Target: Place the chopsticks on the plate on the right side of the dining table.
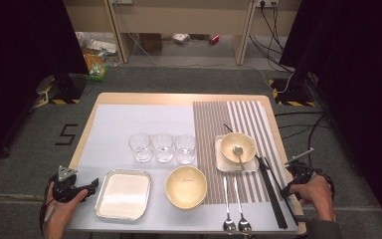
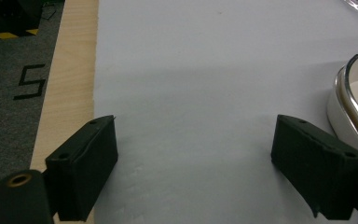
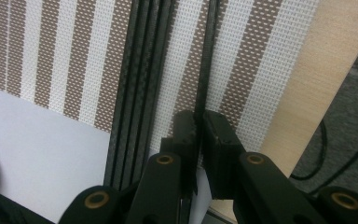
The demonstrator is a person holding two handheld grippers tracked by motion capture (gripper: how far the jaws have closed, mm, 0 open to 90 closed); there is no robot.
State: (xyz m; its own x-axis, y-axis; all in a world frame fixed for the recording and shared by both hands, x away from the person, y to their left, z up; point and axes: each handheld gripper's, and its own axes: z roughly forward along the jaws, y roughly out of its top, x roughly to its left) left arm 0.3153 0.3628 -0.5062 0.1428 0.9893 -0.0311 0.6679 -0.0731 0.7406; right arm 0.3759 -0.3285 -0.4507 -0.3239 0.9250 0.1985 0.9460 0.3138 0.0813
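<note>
Your right gripper point(image 3: 199, 123) pinches a single black chopstick point(image 3: 208, 60) over the striped placemat point(image 3: 270, 56) at the table's right edge, while your left gripper point(image 2: 193, 161) rests spread wide beside the metal tray point(image 2: 352, 100).

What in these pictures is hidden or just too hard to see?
- Chopstick: in the right gripper view its lower end is hidden between the closed fingers of the right gripper.
- Tray: in the left gripper view, cut off by the right edge.
- Spoon in the small bowl: high view, too small to tell what else the bowl holds.
- Glasses: high view, too small to tell whether they hold water.
</note>
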